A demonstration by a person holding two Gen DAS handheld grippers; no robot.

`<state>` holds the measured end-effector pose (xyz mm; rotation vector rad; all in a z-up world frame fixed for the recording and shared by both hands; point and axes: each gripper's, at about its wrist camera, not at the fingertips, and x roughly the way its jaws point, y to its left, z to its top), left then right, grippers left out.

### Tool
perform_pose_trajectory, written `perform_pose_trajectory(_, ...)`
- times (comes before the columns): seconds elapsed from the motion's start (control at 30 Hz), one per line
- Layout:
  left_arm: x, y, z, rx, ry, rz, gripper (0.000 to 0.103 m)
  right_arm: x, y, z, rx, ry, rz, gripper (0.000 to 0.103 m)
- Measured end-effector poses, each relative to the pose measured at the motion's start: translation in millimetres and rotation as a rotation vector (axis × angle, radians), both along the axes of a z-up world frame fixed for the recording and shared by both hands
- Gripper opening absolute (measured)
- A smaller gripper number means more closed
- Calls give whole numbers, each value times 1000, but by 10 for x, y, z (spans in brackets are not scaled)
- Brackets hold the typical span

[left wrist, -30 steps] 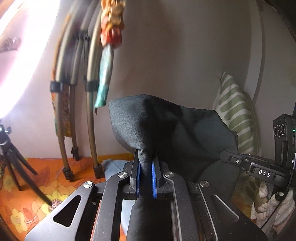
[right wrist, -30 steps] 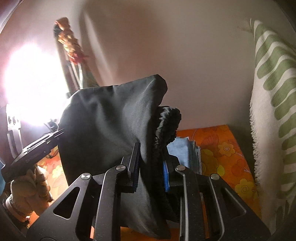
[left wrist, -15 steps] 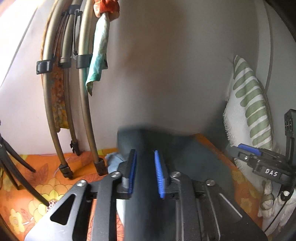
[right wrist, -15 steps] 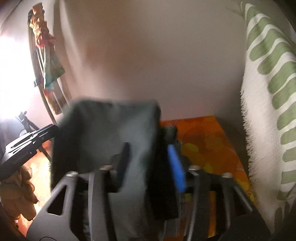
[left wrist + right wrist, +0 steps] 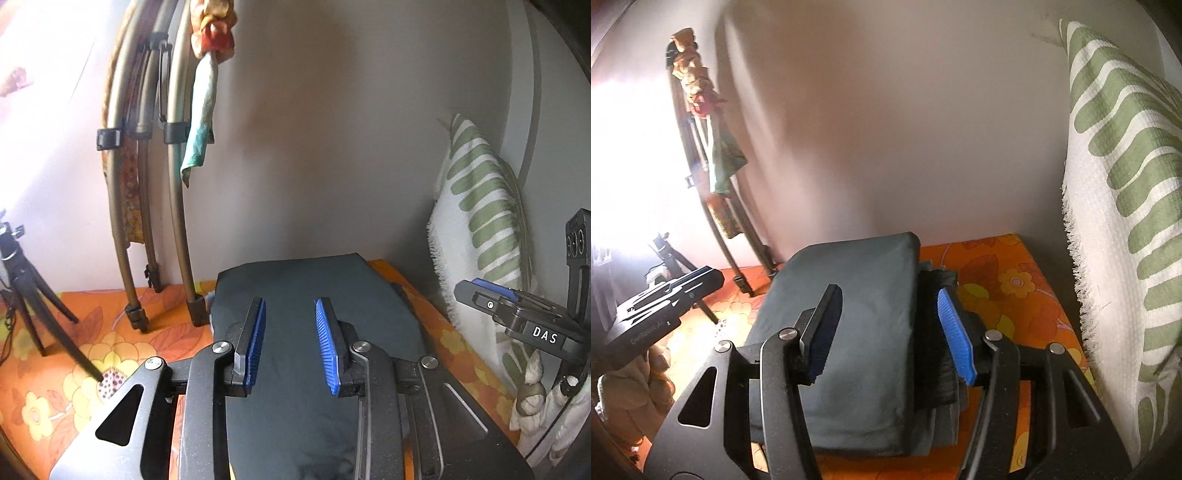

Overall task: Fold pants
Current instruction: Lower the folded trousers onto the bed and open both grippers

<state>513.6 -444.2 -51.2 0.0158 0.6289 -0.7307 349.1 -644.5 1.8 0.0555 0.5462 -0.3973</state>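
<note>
While both grippers are hovering over the bed, the scene is reading like this:

Pants: the dark pants (image 5: pixel 317 295) (image 5: pixel 849 325) are lying folded in a flat rectangular stack on the orange floral bedsheet (image 5: pixel 74 369) (image 5: pixel 1008 291), near the wall; their black gathered waistband (image 5: pixel 934 354) is showing along the stack's right edge.

Left gripper: the left gripper (image 5: pixel 290 345) is sitting over the pants with its blue-padded jaws spread apart, gripping nothing.

Right gripper: the right gripper (image 5: pixel 892 332) is likewise standing wide apart and is holding nothing; its right pad is lying just beside the waistband.

Surroundings: a green-and-white striped pillow (image 5: pixel 476 221) (image 5: pixel 1123 206) is leaning at the right, and a tripod (image 5: pixel 26 288) is standing at the left beside bronze curved tubes (image 5: pixel 177 206).
</note>
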Motion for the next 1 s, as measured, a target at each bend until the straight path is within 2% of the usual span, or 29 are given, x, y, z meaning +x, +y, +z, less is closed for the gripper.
perform_pose_trajectory(0.53,-840,471,477,-18,-58,-33,26,-710,719,228,-22,-45,34,59)
perform_pose_trajectory(0.6,-966,552,531,-18,-70,-32,32,-817,810,259,-16,-67,36,67)
perform_pose_trajectory(0.67,-1116,638,586,-19,-95,-28,47,-944,917,271,-21,-86,36,69)
perform_pose_trajectory(0.77,-1340,766,636,-21,-112,-42,49,-1128,1092,227,-27,-87,35,70)
perform_pose_trajectory(0.8,-1390,795,646,-22,-113,-44,50,-1187,1145,204,-28,-83,32,73)
perform_pose_trajectory(0.9,-1580,914,655,-29,-114,-49,63,-1374,1312,131,-52,-79,23,79)
perform_pose_trajectory(1.0,-1747,1028,627,-31,-92,-43,65,-1516,1474,92,-85,-64,15,80)
